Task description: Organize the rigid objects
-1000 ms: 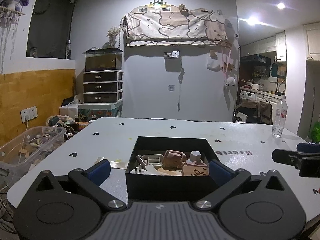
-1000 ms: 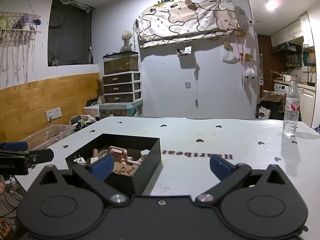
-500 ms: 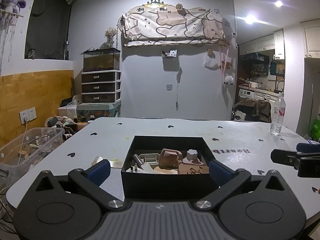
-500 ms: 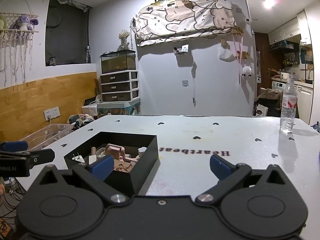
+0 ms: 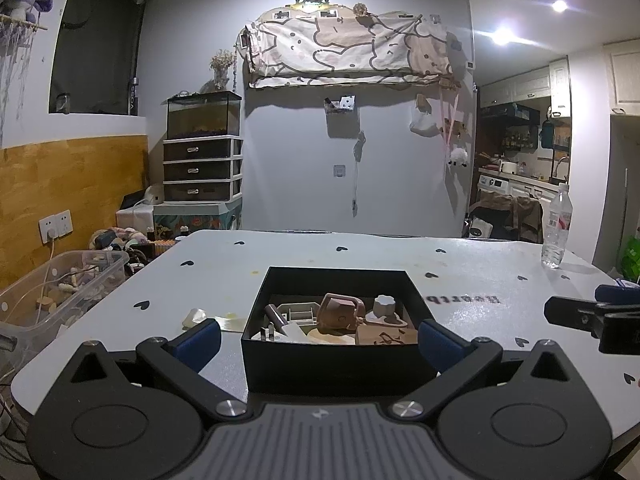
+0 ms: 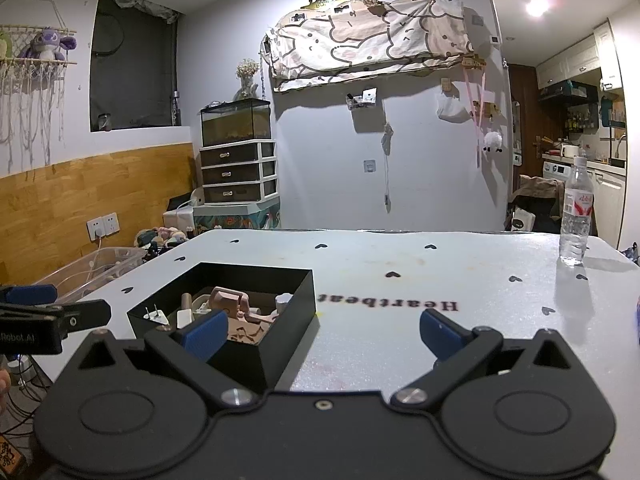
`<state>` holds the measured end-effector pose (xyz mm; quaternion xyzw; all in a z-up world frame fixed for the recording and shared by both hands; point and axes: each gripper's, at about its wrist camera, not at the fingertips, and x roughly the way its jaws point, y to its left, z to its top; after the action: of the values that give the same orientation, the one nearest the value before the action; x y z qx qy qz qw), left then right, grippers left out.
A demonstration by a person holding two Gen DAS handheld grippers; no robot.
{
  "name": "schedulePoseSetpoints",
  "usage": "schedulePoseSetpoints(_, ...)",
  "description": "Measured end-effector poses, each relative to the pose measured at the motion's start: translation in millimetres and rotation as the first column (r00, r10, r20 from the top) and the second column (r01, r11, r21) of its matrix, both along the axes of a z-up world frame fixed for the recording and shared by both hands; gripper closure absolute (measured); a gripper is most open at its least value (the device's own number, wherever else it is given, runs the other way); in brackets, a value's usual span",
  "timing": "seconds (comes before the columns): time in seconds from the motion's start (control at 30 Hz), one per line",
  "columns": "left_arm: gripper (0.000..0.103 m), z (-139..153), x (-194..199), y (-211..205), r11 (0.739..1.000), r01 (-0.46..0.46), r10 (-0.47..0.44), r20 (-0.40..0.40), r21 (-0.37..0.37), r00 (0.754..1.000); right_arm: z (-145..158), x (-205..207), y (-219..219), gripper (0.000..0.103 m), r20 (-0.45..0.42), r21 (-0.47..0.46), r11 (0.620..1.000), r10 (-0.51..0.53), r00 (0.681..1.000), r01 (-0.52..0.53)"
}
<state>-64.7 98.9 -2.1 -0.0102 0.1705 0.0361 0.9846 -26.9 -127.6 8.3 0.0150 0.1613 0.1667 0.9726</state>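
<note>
My left gripper (image 5: 319,339) hangs wide open, its blue fingers (image 5: 199,338) straddling the near wall of the black box (image 5: 336,364) without touching it. My right gripper (image 6: 325,333) is equally wide and empty over the table (image 6: 420,272), the box just to its left. Inside the box lie a brown piece (image 5: 339,312), a white plug (image 6: 157,314) and other small items. A bottle (image 6: 575,216) stands at the far right.
</note>
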Motion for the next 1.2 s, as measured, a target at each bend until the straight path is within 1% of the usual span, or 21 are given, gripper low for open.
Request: schedulePoseSetpoints(1.2, 0.000, -0.4, 0.7, -0.5, 1.000, 0.001, -0.001, -0.002, 0.001, 1.000, 0.3, 1.2, -2.7, 0.000, -0.003, 0.004, 1.000, -0.003, 1.000, 0.003)
